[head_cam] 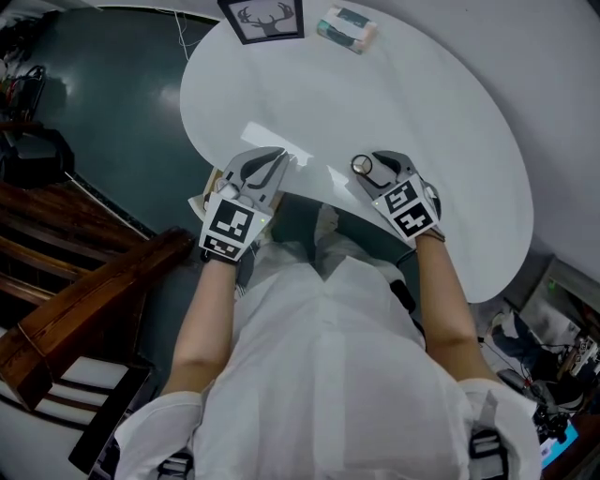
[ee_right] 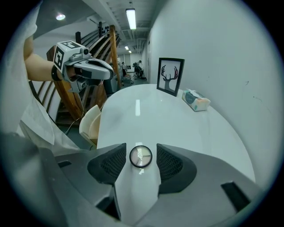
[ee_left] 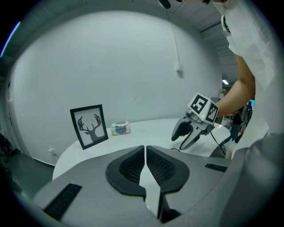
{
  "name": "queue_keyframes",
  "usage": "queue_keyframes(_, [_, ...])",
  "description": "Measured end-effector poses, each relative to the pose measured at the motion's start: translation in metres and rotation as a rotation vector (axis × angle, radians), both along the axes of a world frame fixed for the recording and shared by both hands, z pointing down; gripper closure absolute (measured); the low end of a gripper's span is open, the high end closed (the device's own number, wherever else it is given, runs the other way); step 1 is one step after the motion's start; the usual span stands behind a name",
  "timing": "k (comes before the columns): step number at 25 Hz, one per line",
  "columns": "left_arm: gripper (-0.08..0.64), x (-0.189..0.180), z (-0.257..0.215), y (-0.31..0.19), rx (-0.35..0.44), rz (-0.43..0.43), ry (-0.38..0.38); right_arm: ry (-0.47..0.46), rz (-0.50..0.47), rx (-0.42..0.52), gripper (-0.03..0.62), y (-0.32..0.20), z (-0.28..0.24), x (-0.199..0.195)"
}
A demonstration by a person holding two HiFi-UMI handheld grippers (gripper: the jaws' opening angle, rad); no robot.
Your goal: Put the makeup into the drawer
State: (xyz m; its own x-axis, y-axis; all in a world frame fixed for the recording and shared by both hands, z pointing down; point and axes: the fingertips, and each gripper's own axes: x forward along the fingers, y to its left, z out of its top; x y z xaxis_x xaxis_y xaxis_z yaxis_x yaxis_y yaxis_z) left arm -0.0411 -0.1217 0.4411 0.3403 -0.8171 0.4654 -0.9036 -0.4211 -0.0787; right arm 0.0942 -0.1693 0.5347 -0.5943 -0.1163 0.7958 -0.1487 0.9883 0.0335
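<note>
Our right claw [ee_right: 141, 149] stands spread around the round makeup compact [head_cam: 362, 165], its pads just clear of it on either side. Our left claw [ee_left: 145, 150] is pressed together on nothing. The compact lies flat on the table [head_cam: 422, 122], at the edge farthest from the deer picture [head_cam: 265, 19]. Its lid detail is too small to read, and being round it shows no long axis

The bare left forearm [head_cam: 211, 314] and right forearm [head_cam: 448, 300] reach forward side by side to the near edge of the white oval table [head_cam: 441, 112]. The grey left gripper [head_cam: 277, 159] points shallowly down, its jaws pressed together and empty. The grey right gripper [head_cam: 367, 169] tilts down more steeply, its jaws wide on either side of a small round black-rimmed compact [ee_right: 141, 157], pads clear of it.
</note>
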Motion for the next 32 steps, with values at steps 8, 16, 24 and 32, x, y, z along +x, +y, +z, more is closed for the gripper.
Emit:
queue_keyframes(8, [0.532, -0.001, 0.003, -0.003, -0.008, -0.018, 0.004, 0.054, -0.061, 0.0, 0.39, -0.003, 0.02, -0.004])
queue_keyframes(16, [0.532, -0.001, 0.006, -0.002, -0.016, -0.019, 0.007, 0.068, -0.069, 0.0, 0.39, -0.003, 0.025, -0.005])
queue_keyframes(24, [0.532, -0.006, 0.004, 0.0, -0.012, -0.033, 0.009, 0.126, -0.076, 0.002, 0.391, -0.003, 0.039, -0.002])
queue_keyframes(32, [0.532, -0.012, 0.004, 0.008, -0.009, -0.058, 0.013, 0.157, -0.076, 0.0, 0.391, -0.003, 0.048, -0.002])
